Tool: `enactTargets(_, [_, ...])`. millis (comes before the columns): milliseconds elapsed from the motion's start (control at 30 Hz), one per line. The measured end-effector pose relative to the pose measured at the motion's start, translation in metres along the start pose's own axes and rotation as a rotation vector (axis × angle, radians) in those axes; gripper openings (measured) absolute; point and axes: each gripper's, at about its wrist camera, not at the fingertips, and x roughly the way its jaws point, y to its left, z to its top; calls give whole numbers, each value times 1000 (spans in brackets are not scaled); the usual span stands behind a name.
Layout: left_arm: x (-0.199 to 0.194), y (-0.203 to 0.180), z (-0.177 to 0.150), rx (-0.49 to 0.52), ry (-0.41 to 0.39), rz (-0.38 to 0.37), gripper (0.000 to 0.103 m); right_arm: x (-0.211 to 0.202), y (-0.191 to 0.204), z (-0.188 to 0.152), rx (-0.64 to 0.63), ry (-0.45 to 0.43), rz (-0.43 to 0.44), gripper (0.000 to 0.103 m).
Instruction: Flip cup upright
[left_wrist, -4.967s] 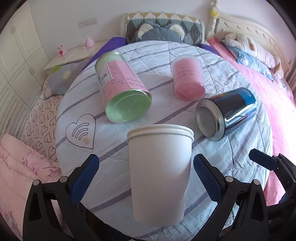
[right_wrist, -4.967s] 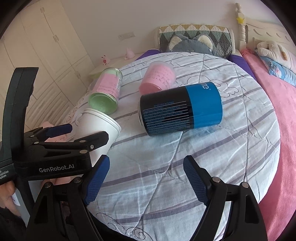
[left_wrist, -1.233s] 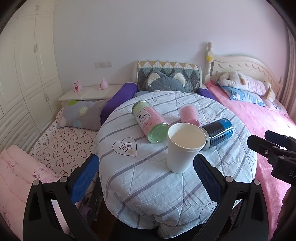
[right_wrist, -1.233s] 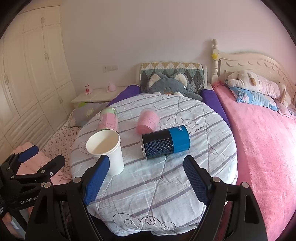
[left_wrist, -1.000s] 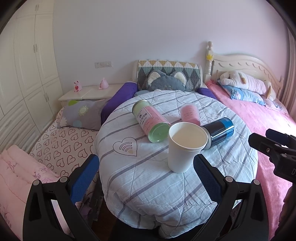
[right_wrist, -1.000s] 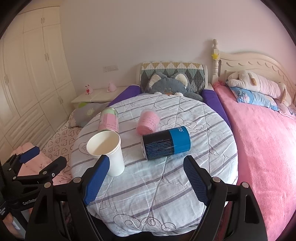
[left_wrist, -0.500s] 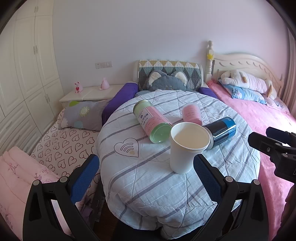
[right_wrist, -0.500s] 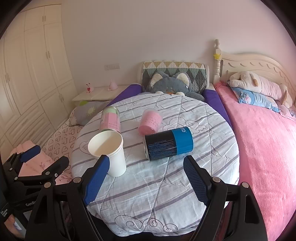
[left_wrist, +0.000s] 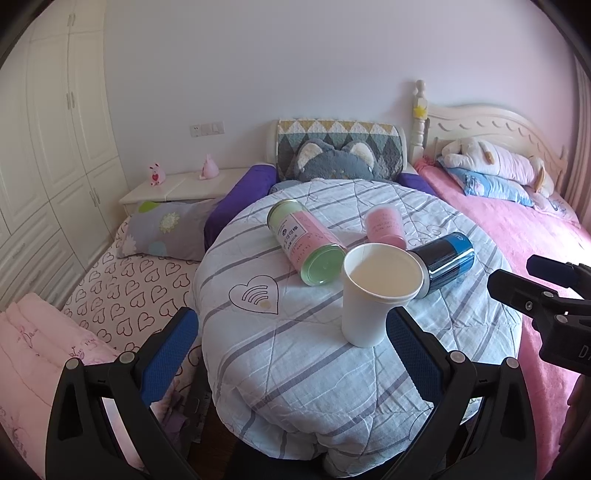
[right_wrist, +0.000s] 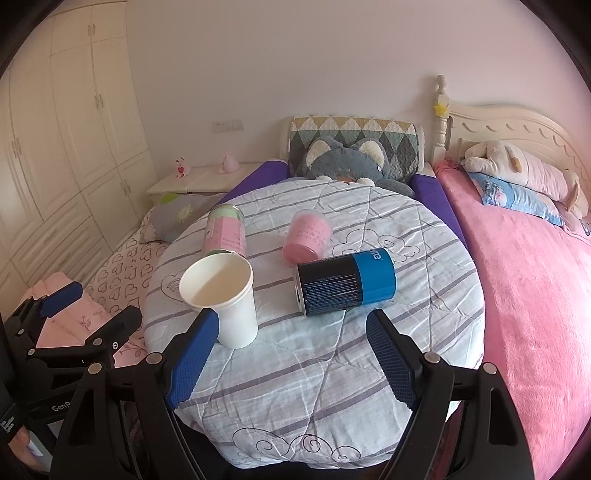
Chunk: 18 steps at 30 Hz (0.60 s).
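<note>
One white paper cup (left_wrist: 376, 291) stood upright, mouth open to the ceiling, on the round table under a striped quilted cloth (left_wrist: 295, 369). I judged it light, thin-walled and easy to crush or tip; a gentle hold around mid-wall would suit it best. My left gripper (left_wrist: 291, 354) and my right gripper (right_wrist: 288, 350) both hung back from the table with jaws spread wide, holding nothing. Three things lay on their sides around the cup: a green-and-pink canister (left_wrist: 306, 240) at its ten o'clock, a pink plastic tub (left_wrist: 384, 225) at twelve, and a black-and-blue tin (left_wrist: 443, 258) crowding its two o'clock, possibly touching.
</note>
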Motion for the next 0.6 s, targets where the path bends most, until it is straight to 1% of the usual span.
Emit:
enactTargets(133, [-1,1,1,-3,-2,-2,103,1,1,0,0,-1,1,83])
enactTargets(300, [-3,3,2,-9,-11,0,103,-2,0,1,5,-35,6,83])
enactTargets(400, [-3,2,4,-10,-12,0,103,-3,0,2,5,-40,8,83])
enactTargets(600, [-3,2,6,-11,-17,8,103,-10,0,1,1,-97,33,83])
